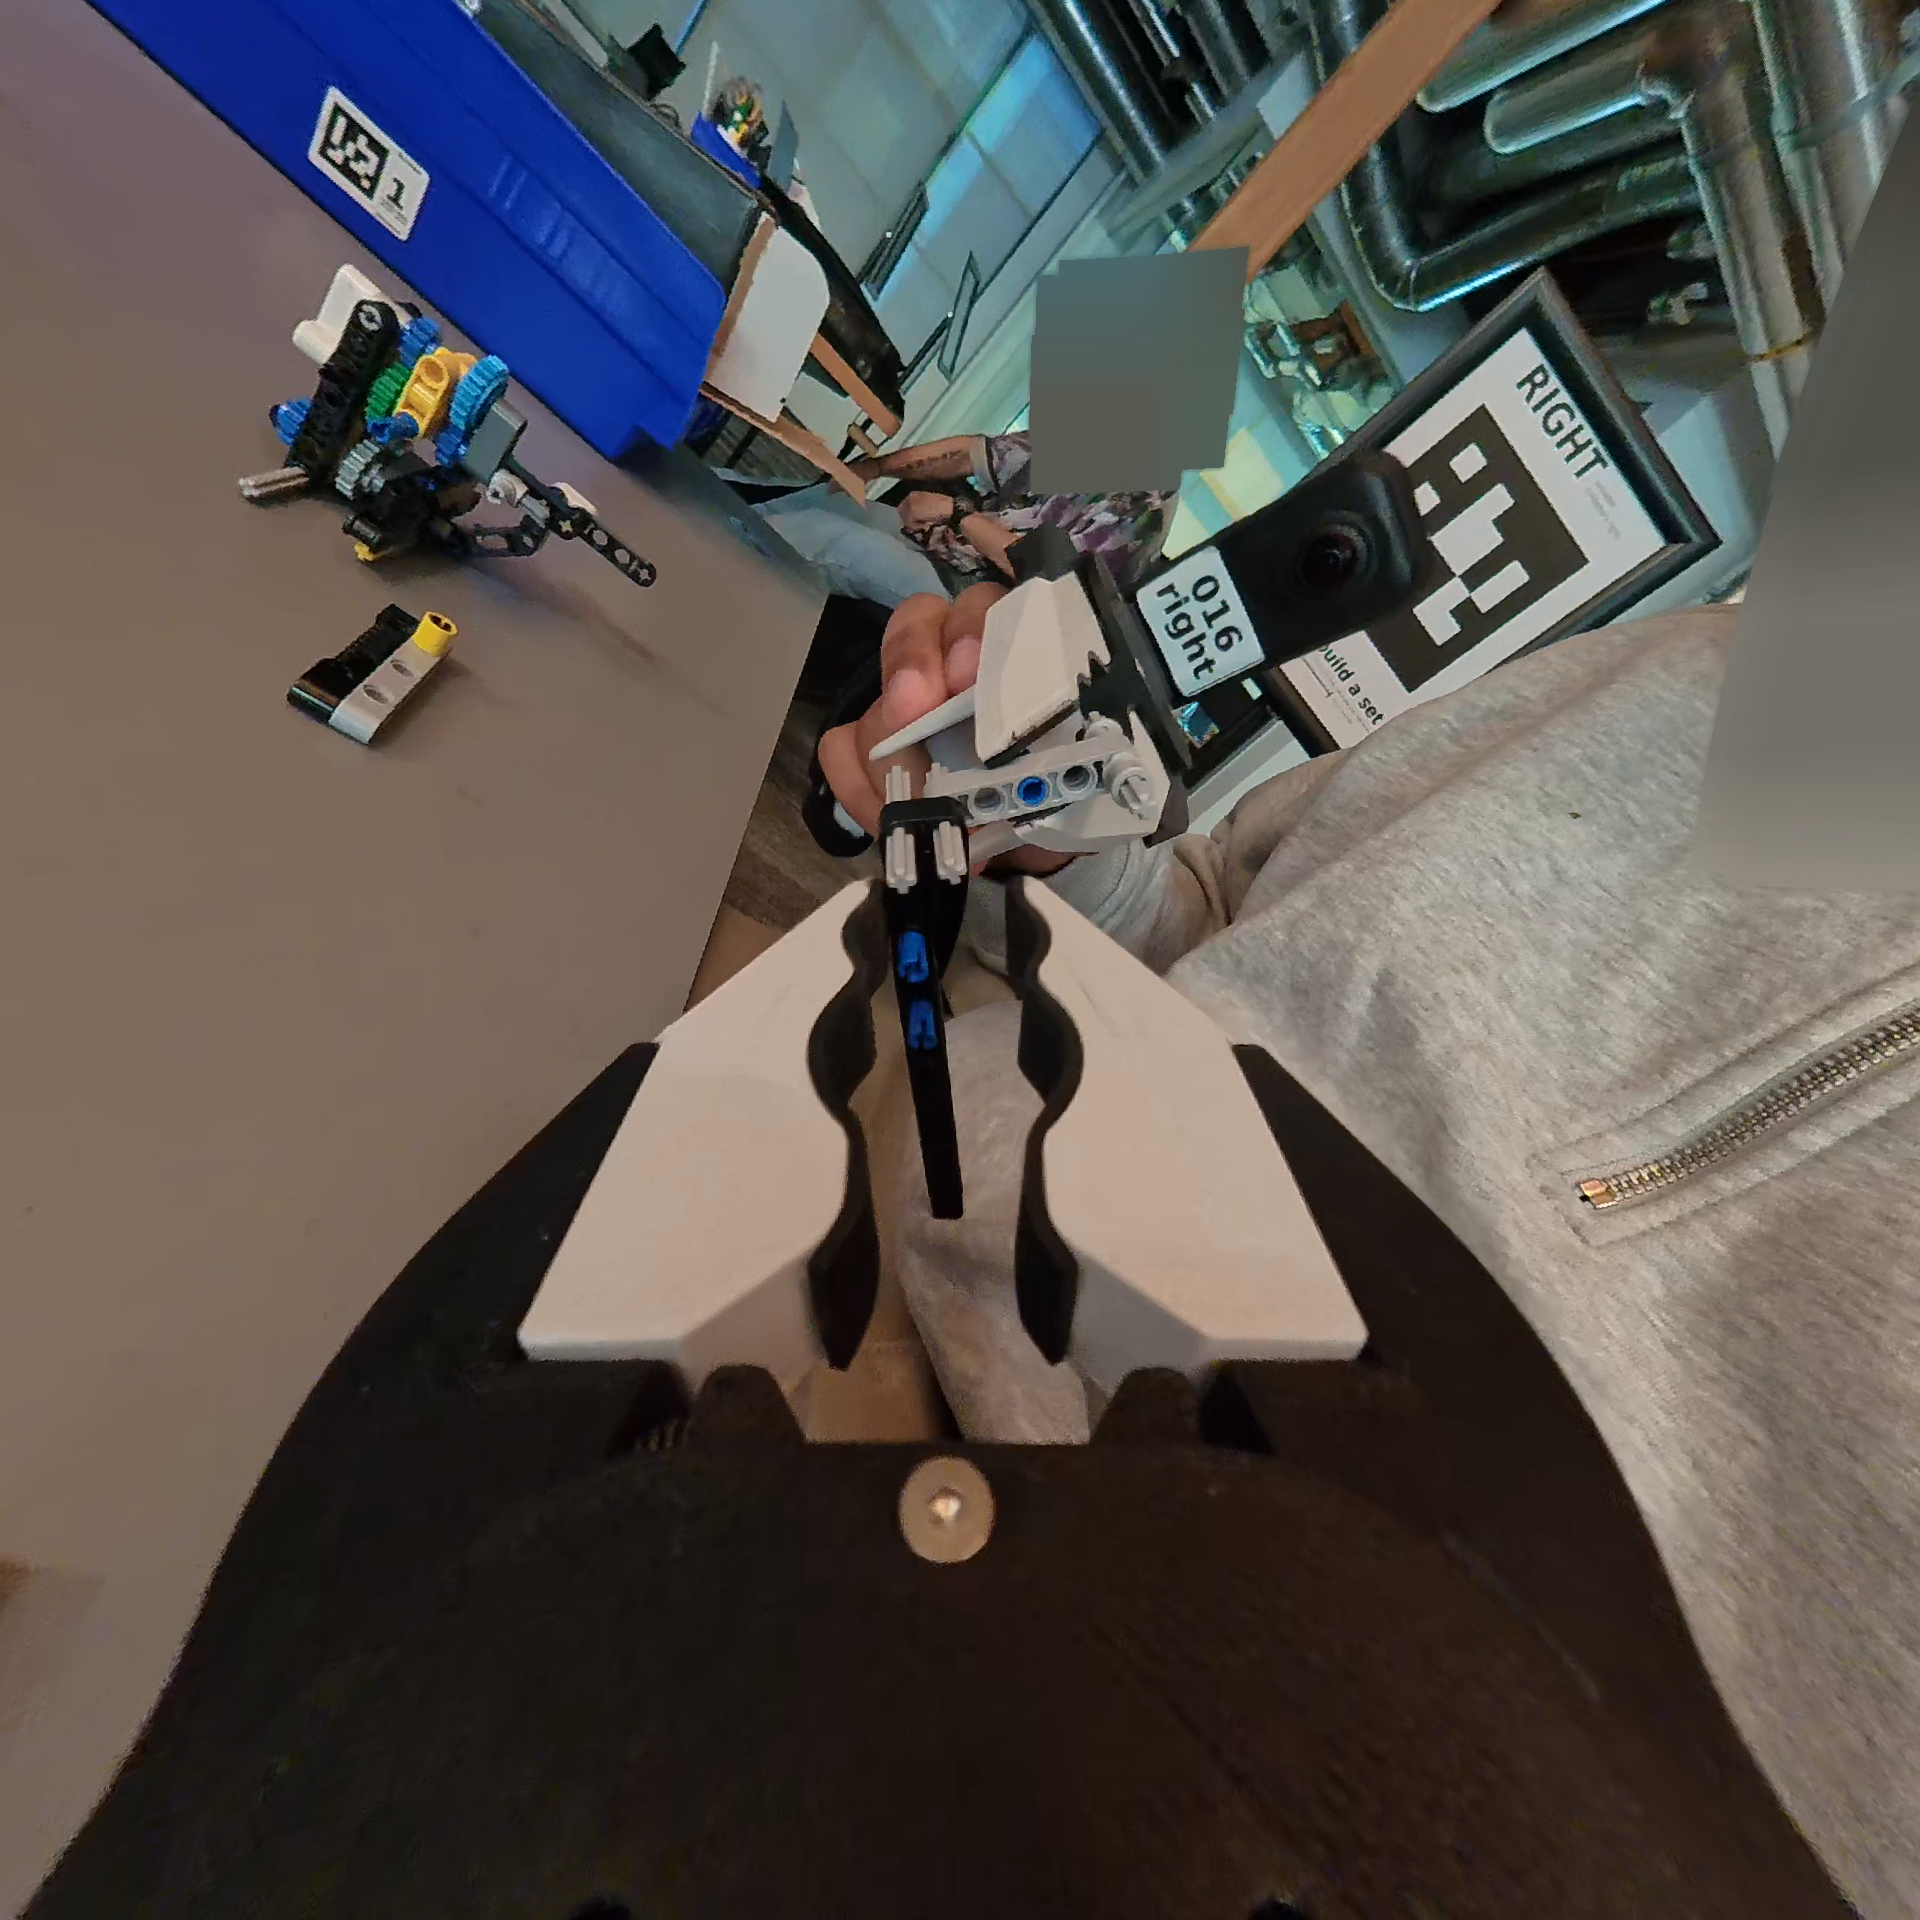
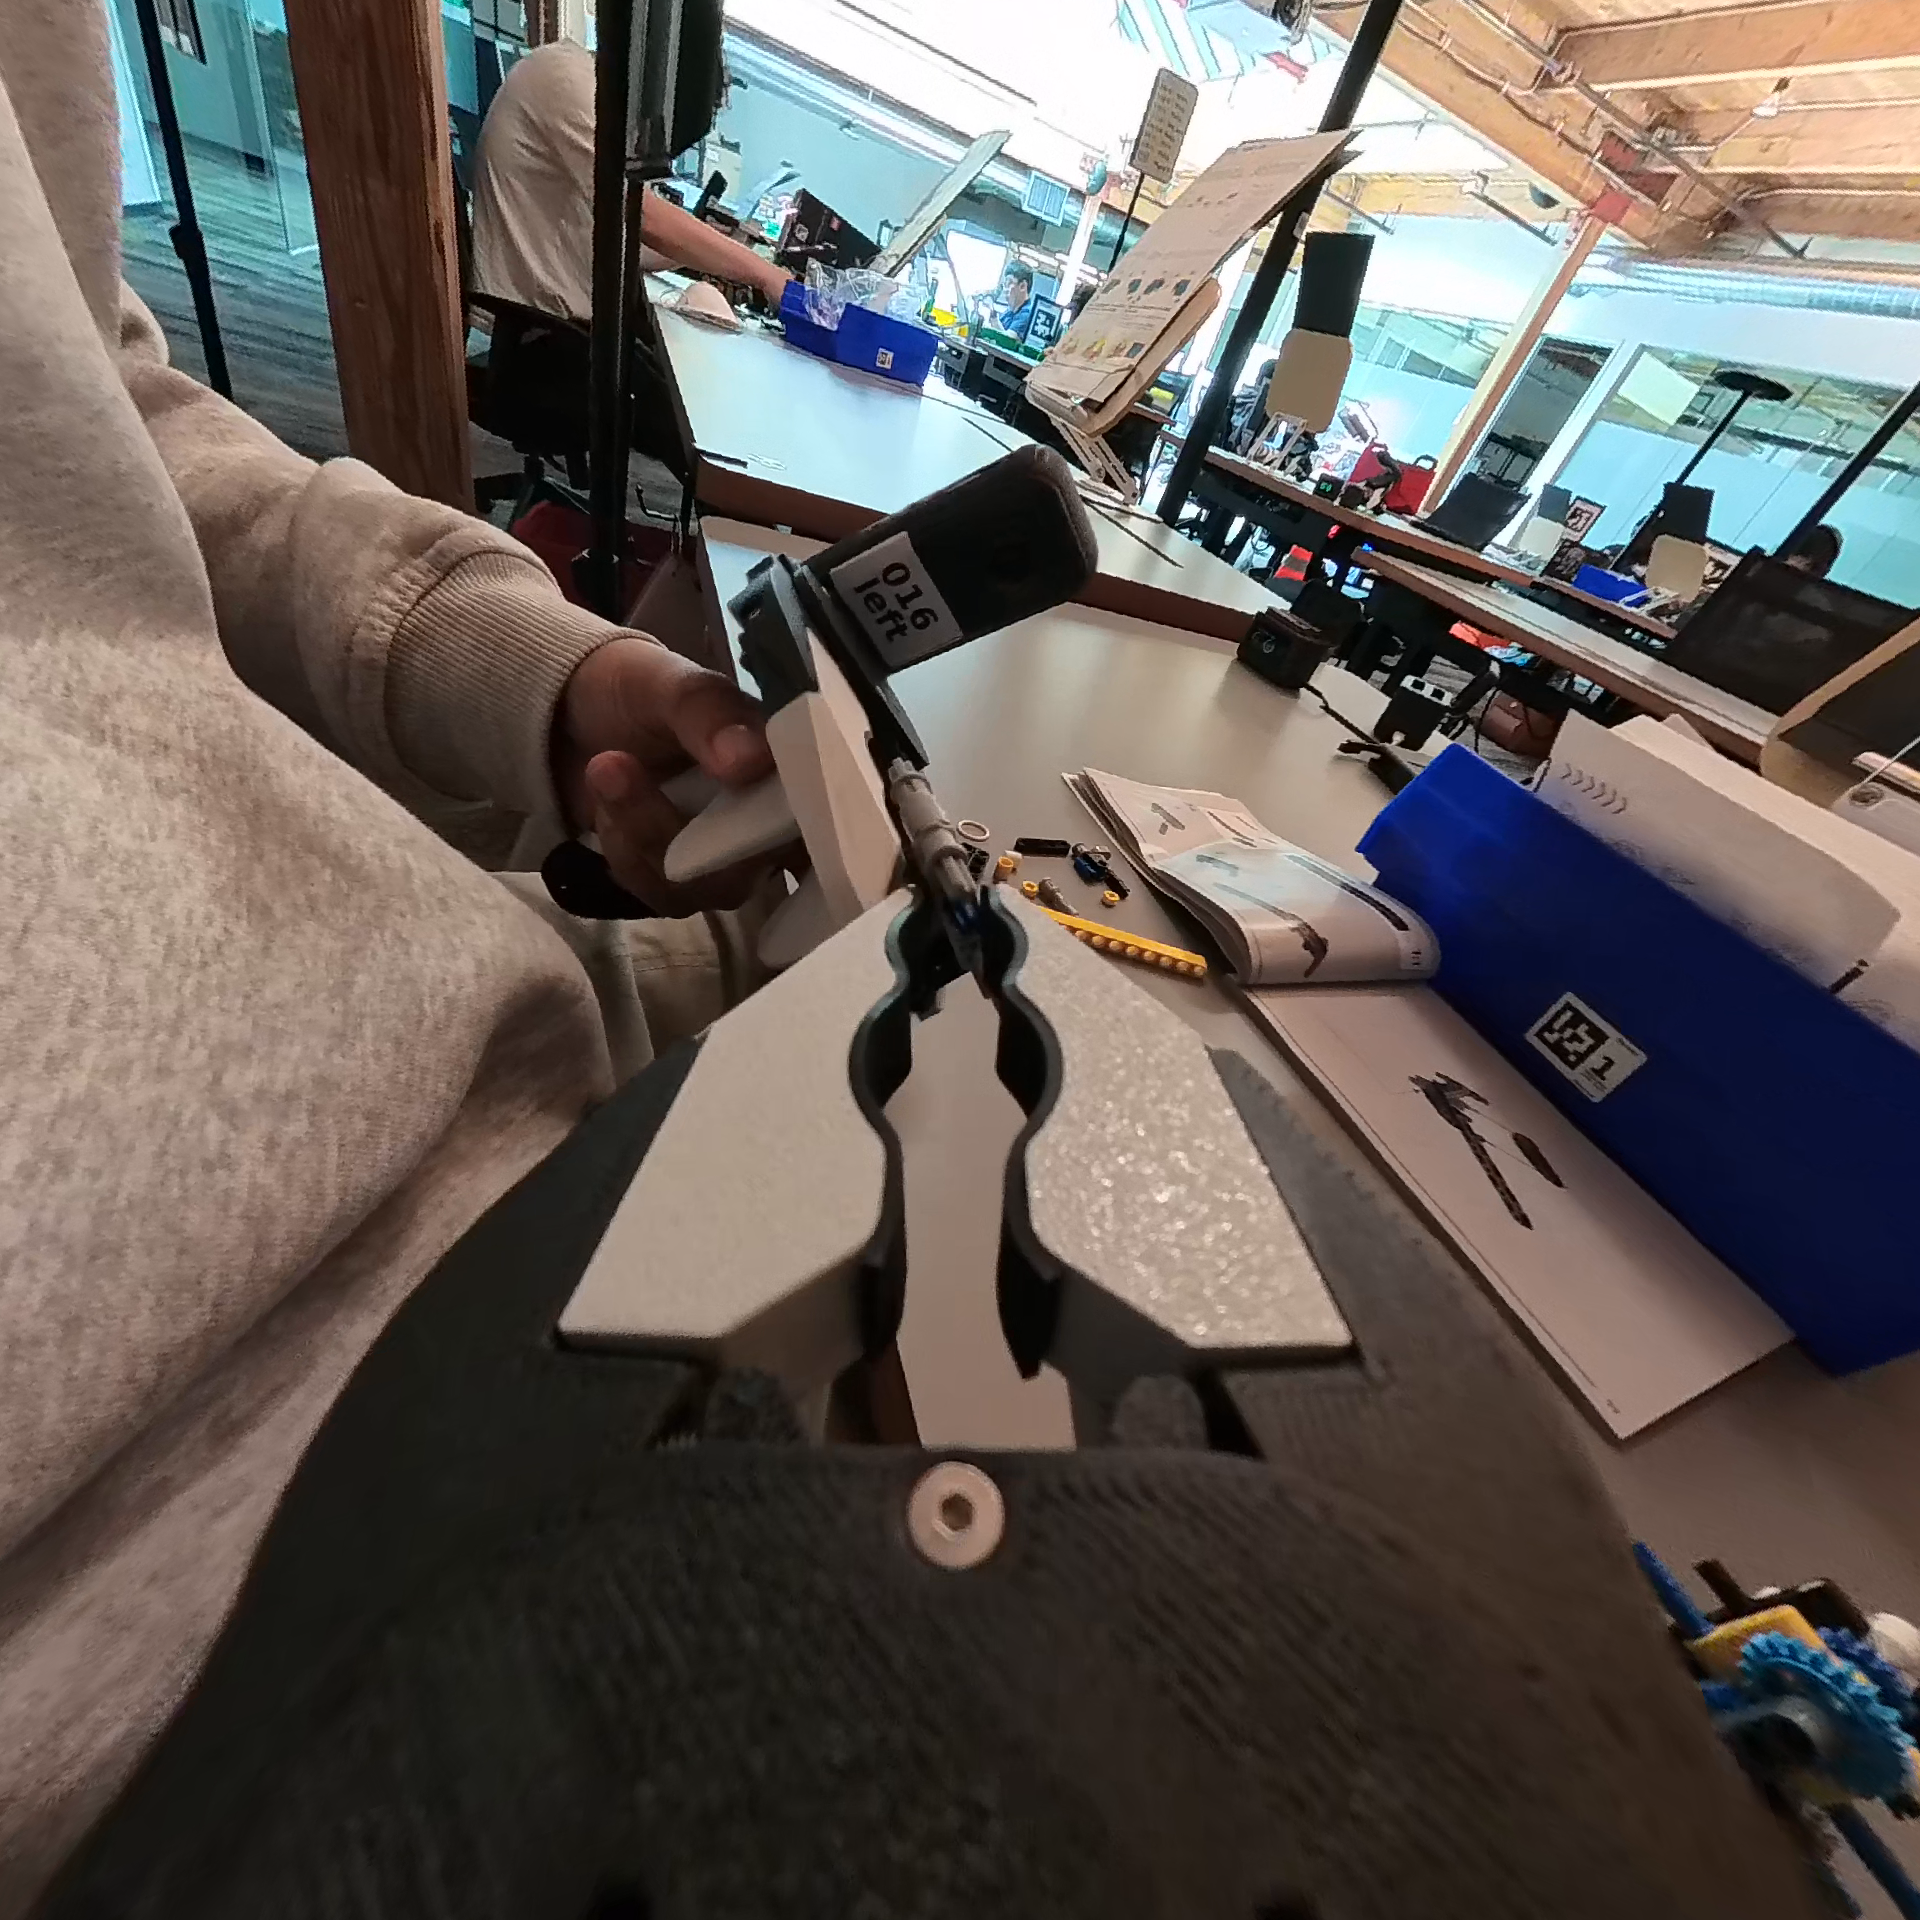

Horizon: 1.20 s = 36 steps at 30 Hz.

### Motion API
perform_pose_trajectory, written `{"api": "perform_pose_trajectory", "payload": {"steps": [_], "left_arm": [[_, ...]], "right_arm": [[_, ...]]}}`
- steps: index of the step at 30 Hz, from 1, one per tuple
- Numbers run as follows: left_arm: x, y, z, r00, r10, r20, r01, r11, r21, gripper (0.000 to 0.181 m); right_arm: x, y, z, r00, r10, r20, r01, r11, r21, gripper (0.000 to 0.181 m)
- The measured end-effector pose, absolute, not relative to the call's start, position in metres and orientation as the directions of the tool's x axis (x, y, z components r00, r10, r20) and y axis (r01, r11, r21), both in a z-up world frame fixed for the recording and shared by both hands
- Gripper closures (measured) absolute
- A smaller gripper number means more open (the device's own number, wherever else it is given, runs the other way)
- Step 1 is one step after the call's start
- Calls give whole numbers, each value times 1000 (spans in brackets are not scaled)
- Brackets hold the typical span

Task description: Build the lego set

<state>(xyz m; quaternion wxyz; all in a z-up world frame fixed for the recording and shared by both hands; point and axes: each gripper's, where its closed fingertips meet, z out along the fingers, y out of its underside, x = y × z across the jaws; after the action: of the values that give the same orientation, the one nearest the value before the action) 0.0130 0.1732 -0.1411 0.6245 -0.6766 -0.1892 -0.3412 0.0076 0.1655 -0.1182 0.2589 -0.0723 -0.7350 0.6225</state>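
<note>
My right gripper (image 1: 1003,774) is shut on a grey beam with a blue pin (image 1: 1029,790), held in the air off the table's edge. A thin black beam with two blue pins (image 1: 920,997) hangs from the grey beam's end on grey pins. It runs back between the fingers of my left gripper (image 1: 945,899), which is open, with a gap on the beam's right side. In the right wrist view my right gripper (image 2: 951,925) pinches the assembly (image 2: 961,914), and the left gripper's white fingers (image 2: 831,810) stand just beyond.
A geared model (image 1: 416,436) and a small black, grey and yellow block (image 1: 374,675) sit on the grey table (image 1: 312,1039). A blue bin (image 2: 1662,1018), an open booklet (image 2: 1247,894), a yellow beam (image 2: 1132,945) and small loose parts lie farther off. My grey sweatshirt is close. Only a small space, under 4 cm, lies between the two pairs of fingers. Both grippers' tips are roughly 20 centimetres from the geared model (image 1: 416,436).
</note>
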Motion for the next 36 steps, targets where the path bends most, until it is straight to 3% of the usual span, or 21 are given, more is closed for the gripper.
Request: {"api": "perform_pose_trajectory", "payload": {"steps": [4,8,24,36], "left_arm": [[12,171,-134,679,-202,705,697,-121,-706,158],[8,170,-134,689,-189,699,694,-107,-712,170],[7,171,-133,744,-161,649,643,-92,-760,170],[-24,156,-119,710,-120,694,704,81,-706,170]], "right_arm": [[10,165,-117,-856,420,302,-232,211,-950,173],[14,164,-115,-865,406,295,-235,190,-953,174],[15,161,-116,-872,398,285,-232,177,-956,174],[2,167,-119,-854,453,254,-185,192,-964,158]]}}
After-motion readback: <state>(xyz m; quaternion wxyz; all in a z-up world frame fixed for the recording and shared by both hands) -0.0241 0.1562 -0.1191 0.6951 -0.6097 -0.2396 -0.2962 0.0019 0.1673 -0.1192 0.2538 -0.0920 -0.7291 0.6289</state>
